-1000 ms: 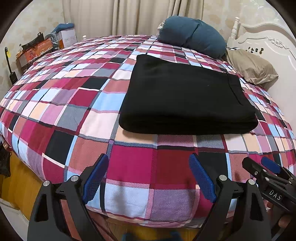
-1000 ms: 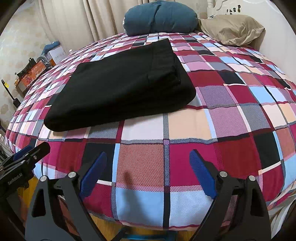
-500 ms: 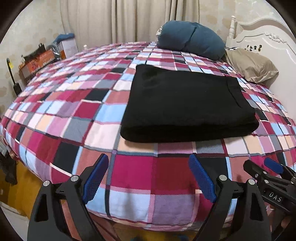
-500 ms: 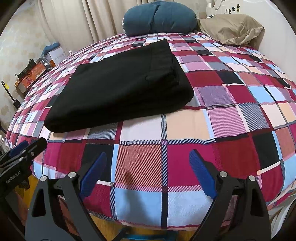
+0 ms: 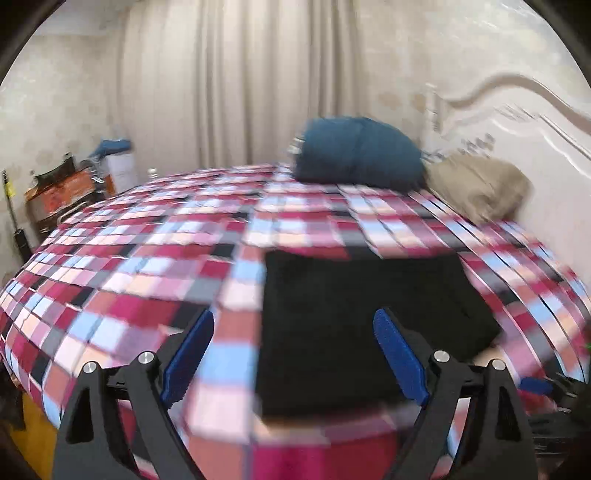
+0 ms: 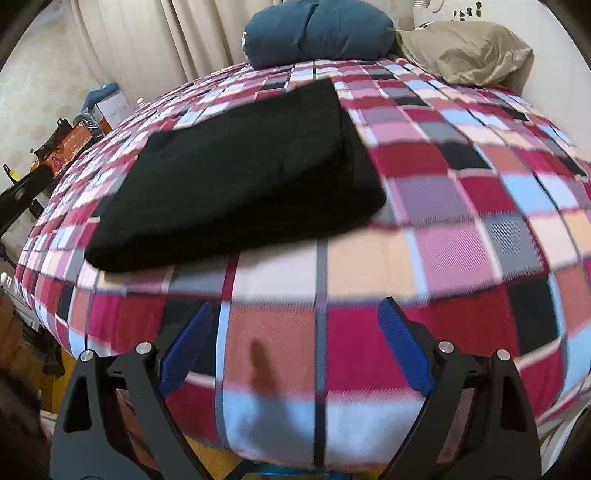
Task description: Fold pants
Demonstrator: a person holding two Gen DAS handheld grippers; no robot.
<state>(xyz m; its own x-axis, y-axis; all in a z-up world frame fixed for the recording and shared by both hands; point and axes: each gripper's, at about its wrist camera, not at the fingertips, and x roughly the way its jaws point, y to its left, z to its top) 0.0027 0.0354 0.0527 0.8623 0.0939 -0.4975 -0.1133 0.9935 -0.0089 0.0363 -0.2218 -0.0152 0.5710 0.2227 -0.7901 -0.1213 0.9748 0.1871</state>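
Observation:
The black pants (image 6: 236, 177) lie folded into a flat rectangle on the plaid bedspread (image 6: 461, 229). In the left wrist view the pants (image 5: 351, 317) lie just beyond the blue pads, low in the frame, and the picture is blurred. My left gripper (image 5: 295, 354) is open and empty, close over the near edge of the pants. My right gripper (image 6: 295, 347) is open and empty, over the bed's front edge, short of the pants. A black part of the left gripper (image 6: 22, 192) shows at the left of the right wrist view.
A dark blue pillow (image 6: 317, 33) and a tan pillow (image 6: 469, 51) lie at the head of the bed. A white headboard (image 5: 517, 110) stands at the right. Curtains (image 5: 240, 81) hang behind. Boxes and clutter (image 5: 74, 184) stand at the left beside the bed.
My left gripper has swung fast forward and upward toward the pants, so the room fills its view. My right gripper has moved slightly closer to the bed. The pants have not moved.

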